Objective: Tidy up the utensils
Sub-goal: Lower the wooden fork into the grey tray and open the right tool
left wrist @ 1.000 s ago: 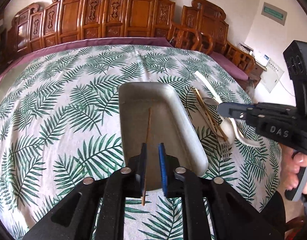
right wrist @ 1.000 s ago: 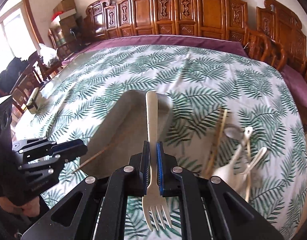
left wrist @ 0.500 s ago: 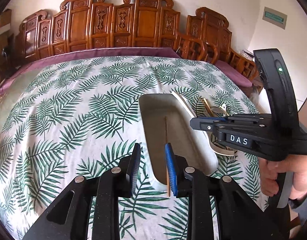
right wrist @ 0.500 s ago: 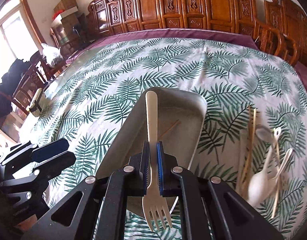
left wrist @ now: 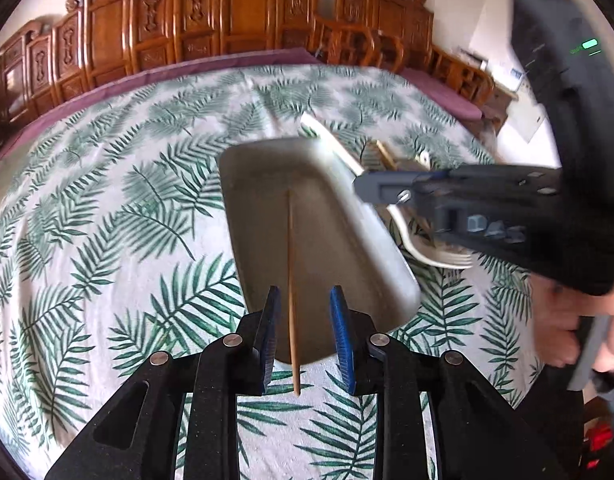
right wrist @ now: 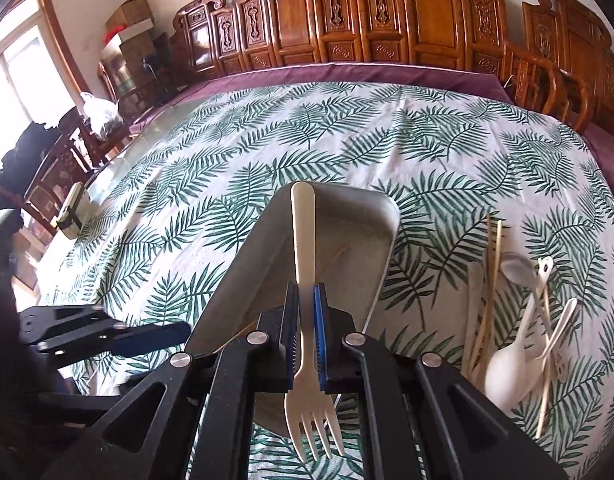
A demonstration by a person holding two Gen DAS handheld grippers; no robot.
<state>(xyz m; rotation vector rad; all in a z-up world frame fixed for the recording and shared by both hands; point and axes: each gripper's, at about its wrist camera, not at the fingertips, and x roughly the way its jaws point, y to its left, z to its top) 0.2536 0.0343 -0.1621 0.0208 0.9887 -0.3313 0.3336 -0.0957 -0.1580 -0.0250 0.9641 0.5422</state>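
A grey oblong tray [left wrist: 267,168] [right wrist: 359,232] lies on the leaf-print tablecloth. One wooden chopstick [left wrist: 291,264] lies lengthwise in it, its near end sticking out over the near rim between my left fingers. My left gripper [left wrist: 305,336] is open over the tray's near end and grips nothing. My right gripper [right wrist: 305,340] is shut on a cream plastic fork [right wrist: 303,240], handle pointing forward over the tray, tines toward the camera. The right gripper also shows in the left wrist view [left wrist: 391,190], above the tray's right rim.
Right of the tray lies a pile of loose utensils [right wrist: 519,320]: chopsticks, a metal spoon, cream spoons. Carved wooden chairs [right wrist: 387,20] line the table's far side. A small device [right wrist: 73,216] sits near the left table edge.
My left gripper let go of the chopstick and opened; the chopstick now lies in the tray. My right gripper carried the fork left, over the tray.
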